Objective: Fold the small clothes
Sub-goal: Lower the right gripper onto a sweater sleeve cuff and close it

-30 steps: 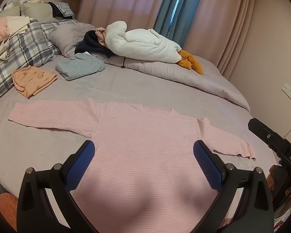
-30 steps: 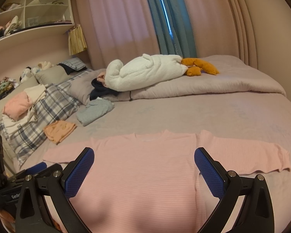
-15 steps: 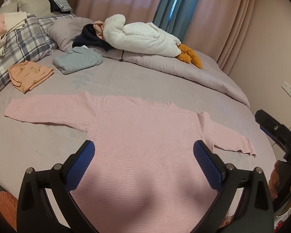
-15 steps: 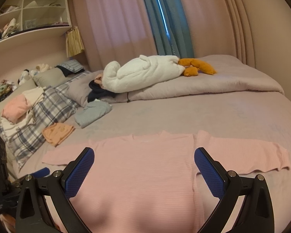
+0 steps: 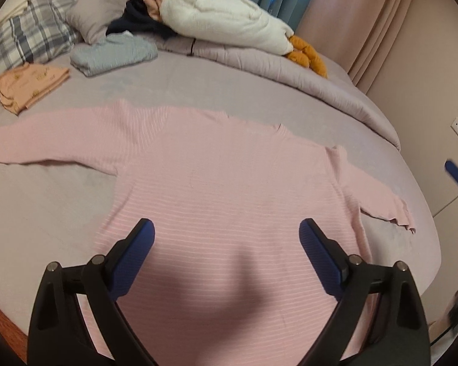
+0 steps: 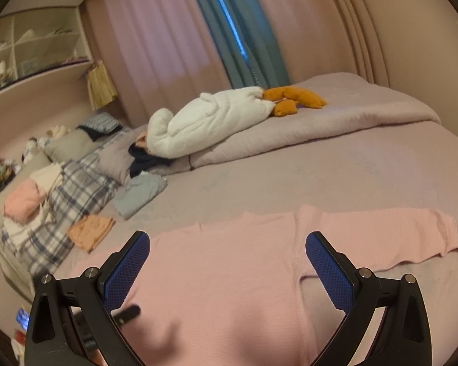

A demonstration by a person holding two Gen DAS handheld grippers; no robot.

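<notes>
A pink striped long-sleeved top (image 5: 229, 177) lies flat on the lilac bed (image 5: 45, 228), sleeves spread left and right. It also shows in the right wrist view (image 6: 223, 262). My left gripper (image 5: 227, 228) is open and empty, above the top's lower body. My right gripper (image 6: 227, 241) is open and empty, above the body close to the right armpit; the right sleeve (image 6: 381, 238) stretches out to its right. The right gripper's blue pad (image 5: 456, 175) shows blurred at the far right edge of the left wrist view.
A folded orange garment (image 5: 30, 85) and a folded grey one (image 5: 113, 53) lie at the back left. A white plush toy (image 5: 229, 21) lies on a rolled duvet (image 5: 290, 79) behind. Plaid pillows (image 6: 61, 201) are at the left. The bed edge is near me.
Both grippers have moved forward and lower over the top, so it fills more of both views. The right gripper has shifted toward the right sleeve. Both stay open.
</notes>
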